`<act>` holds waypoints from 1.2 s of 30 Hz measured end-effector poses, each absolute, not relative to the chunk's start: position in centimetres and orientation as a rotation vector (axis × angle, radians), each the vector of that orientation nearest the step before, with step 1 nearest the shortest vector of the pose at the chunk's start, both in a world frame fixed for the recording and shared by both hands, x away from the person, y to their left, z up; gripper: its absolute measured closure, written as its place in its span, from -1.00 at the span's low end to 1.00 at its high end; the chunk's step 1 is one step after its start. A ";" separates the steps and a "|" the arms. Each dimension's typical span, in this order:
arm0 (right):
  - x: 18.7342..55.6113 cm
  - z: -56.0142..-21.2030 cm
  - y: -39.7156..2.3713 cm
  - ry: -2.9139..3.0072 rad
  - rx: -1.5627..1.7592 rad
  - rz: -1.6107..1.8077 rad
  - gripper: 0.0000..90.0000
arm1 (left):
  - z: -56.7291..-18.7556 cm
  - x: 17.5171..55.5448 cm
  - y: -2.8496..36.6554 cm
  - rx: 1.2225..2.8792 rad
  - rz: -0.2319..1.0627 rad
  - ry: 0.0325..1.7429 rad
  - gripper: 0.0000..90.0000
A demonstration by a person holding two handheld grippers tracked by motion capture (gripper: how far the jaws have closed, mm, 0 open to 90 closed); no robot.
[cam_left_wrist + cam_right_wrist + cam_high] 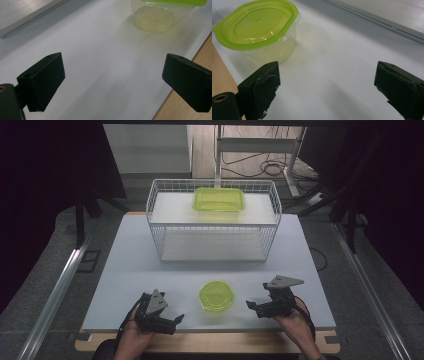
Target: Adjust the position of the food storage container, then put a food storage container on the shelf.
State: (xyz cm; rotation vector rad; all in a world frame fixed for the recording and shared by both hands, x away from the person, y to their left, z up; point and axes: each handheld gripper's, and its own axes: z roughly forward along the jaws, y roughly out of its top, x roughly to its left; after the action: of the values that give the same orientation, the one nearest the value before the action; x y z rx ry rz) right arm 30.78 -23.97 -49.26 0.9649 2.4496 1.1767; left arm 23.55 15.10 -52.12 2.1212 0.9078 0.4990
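A small clear tub with a lime-green lid (216,296) stands on the white table (145,270) near its front edge, between my two grippers. My left gripper (178,319) rests to the tub's left, jaws wide apart with nothing in them; in the left gripper view (112,82) the tub (155,17) lies ahead at the upper right. My right gripper (251,306) sits to the tub's right, also open and empty (327,85), with the tub (259,27) at the upper left, apart from the jaws. A second, rectangular green-lidded tub (219,199) sits high in the wire basket.
A white wire basket (212,242) stands at the back middle of the table. A wooden strip (210,342) runs along the table's front edge. Dark curtains and metal rails flank the table, and cables lie on the floor behind.
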 end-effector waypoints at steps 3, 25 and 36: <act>30.8 -49.3 -24.0 2.458 0.972 1.179 -0.87 | -52.1 23.5 15.1 2.121 0.500 0.908 -0.91; 32.6 -48.0 -21.4 2.575 1.096 1.324 -0.52 | -52.2 23.6 14.9 2.138 0.502 0.903 -0.91; 35.5 -48.7 -19.2 2.663 1.273 1.429 0.14 | -52.3 23.5 14.7 2.147 0.498 0.899 -0.90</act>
State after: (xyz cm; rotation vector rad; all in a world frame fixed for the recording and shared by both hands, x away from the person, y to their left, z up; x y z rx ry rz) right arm 35.53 -19.23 -48.74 1.2735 2.6629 1.4294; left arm 23.52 14.75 -52.31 2.1473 0.8988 0.4982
